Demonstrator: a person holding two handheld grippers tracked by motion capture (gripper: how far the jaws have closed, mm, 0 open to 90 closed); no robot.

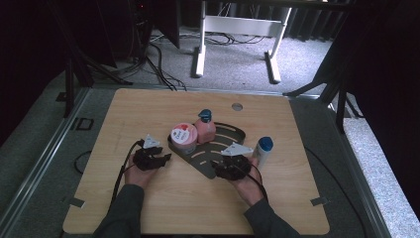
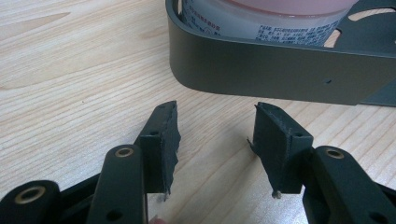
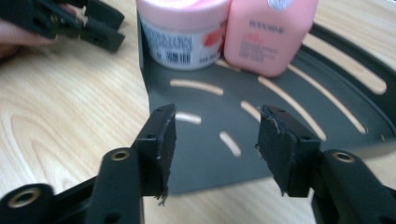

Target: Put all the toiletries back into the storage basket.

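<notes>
Loading the tray: bottle next

Right gripper (image 1: 217,164) hovers over the tray (image 1: 233,136), fingers half open and empty; left gripper (image 1: 165,159) likewise, beside the tray. Bottle (image 1: 263,150) stands on the tabletop (image 1: 148,109) right of it; grasp its body squarely and keep it upright.

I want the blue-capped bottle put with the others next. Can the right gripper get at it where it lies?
Probably yes. The blue-capped bottle lies on the bare table just beside the right gripper, outside the grey tray, with nothing between them; the jaws stand open and empty.
</notes>
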